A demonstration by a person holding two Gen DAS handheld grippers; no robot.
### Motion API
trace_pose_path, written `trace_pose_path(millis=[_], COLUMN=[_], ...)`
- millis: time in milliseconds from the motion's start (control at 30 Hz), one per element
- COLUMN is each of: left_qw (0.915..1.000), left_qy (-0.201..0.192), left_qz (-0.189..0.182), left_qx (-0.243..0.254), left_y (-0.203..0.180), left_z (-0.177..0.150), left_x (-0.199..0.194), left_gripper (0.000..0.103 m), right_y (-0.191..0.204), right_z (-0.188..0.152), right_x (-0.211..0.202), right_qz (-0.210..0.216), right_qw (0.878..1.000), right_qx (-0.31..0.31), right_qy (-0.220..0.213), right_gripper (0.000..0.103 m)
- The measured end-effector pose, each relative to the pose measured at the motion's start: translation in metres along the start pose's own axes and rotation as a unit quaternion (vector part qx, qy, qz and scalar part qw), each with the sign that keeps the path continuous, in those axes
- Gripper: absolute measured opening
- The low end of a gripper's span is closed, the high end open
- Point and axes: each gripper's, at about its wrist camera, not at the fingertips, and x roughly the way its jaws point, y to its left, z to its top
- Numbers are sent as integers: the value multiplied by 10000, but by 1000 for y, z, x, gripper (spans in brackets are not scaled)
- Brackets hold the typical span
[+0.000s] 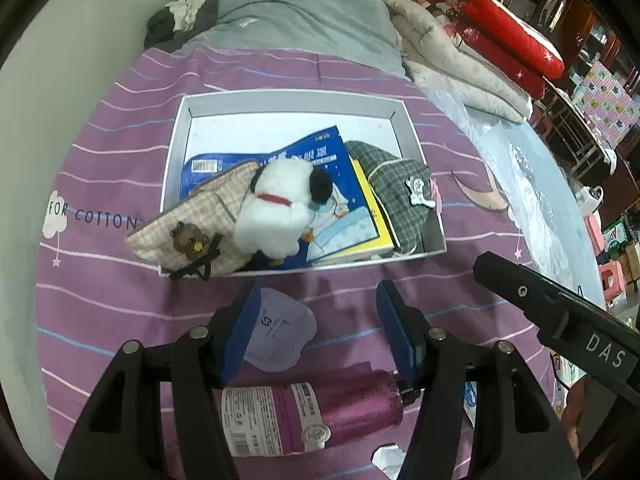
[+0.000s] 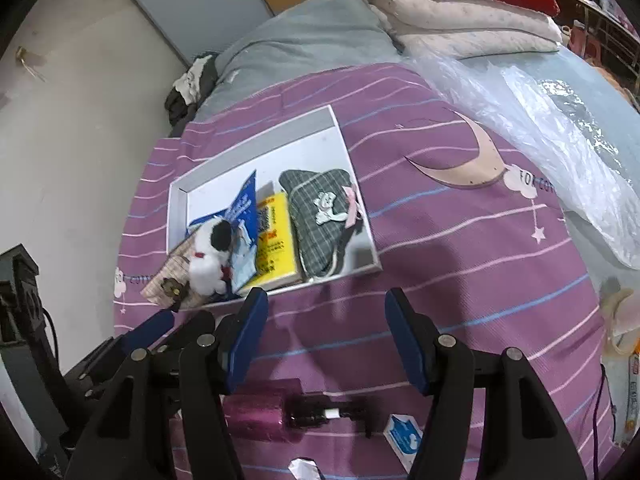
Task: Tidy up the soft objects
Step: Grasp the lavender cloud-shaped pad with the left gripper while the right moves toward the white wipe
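A white box (image 1: 288, 98) (image 2: 256, 146) lies on the purple striped bedspread. Inside it sit a white plush dog (image 1: 276, 208) (image 2: 206, 262), a beige plaid pouch with a bear (image 1: 192, 224) (image 2: 170, 284) overhanging the near left corner, a grey-green plaid pouch (image 1: 396, 192) (image 2: 316, 220) and a blue and yellow book (image 1: 340, 208) (image 2: 276, 236). My left gripper (image 1: 318, 332) hovers open over the bedspread in front of the box, above a pale lilac pad (image 1: 280, 332). My right gripper (image 2: 326, 336) is open and empty, also short of the box.
A magenta bottle (image 1: 340, 404) (image 2: 256, 416) lies on the bedspread close under both grippers. A small blue-and-white packet (image 2: 402, 438) and crumpled paper (image 2: 304, 468) lie nearby. Folded quilts (image 1: 452, 56) and clear plastic sheeting (image 2: 540, 120) fill the far right; a wall runs along the left.
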Motion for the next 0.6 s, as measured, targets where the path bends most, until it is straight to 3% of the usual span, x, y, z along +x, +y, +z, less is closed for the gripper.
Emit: trace_pose_path(millis=[600], left_qw=[9997], left_qy=[202], left_qz=[41], left_qx=[-163], left_y=[3], left_z=[-8], left_x=[-14], left_gripper=[61], right_y=[0], right_z=[-13], right_x=[-9], right_qz=[87], right_qw=[9989], right_qx=[-264], right_qy=[390], right_gripper=[61])
